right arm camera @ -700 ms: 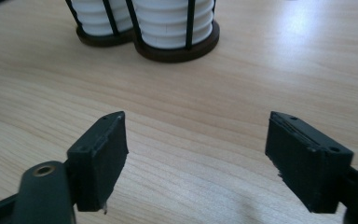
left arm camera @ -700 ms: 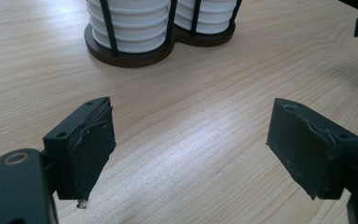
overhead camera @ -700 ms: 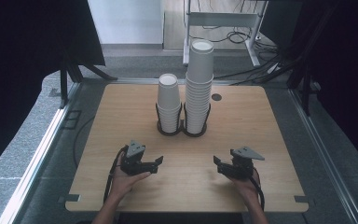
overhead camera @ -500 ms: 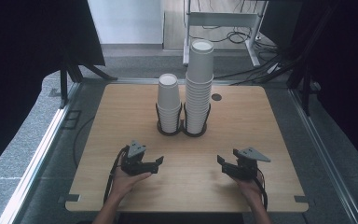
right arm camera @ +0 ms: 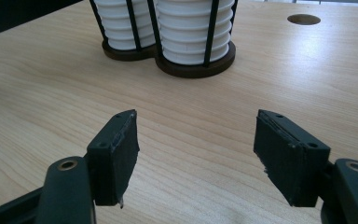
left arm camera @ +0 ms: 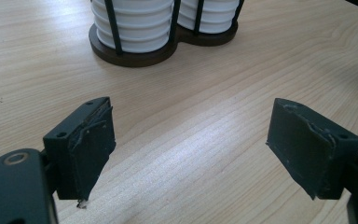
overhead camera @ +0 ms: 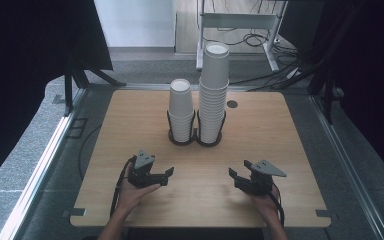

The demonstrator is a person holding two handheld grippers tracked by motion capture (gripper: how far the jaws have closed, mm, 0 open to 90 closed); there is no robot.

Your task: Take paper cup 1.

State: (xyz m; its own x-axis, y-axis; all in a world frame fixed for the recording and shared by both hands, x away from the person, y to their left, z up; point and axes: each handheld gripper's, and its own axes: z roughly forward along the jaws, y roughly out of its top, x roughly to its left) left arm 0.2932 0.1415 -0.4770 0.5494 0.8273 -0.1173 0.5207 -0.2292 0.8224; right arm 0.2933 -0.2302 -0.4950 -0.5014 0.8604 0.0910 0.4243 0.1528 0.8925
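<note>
The left gripper (overhead camera: 164, 176) is seen at the near left of the wooden table (overhead camera: 290, 150), carried in the person's left hand (overhead camera: 132, 192) low over the board. Its jaws are parted with nothing between them; in the left gripper view bare wood lies between the two black pads (left arm camera: 91, 140).

Farther off, near the middle of the table, a dark two-ring cup holder (overhead camera: 195, 139) is placed. The shorter stack of white paper cups (overhead camera: 181, 110) is held in its left ring, and the taller stack of white paper cups (overhead camera: 213, 92) in its right ring, the two stacks just beside each other and upright. Both stacks are well apart from either gripper. A small round hole (overhead camera: 232, 104) is cut in the board to the right of the taller stack.

The right gripper (overhead camera: 239, 178) is held at the near right in the right hand (overhead camera: 267, 202), released, its jaws spread over bare wood.
</note>
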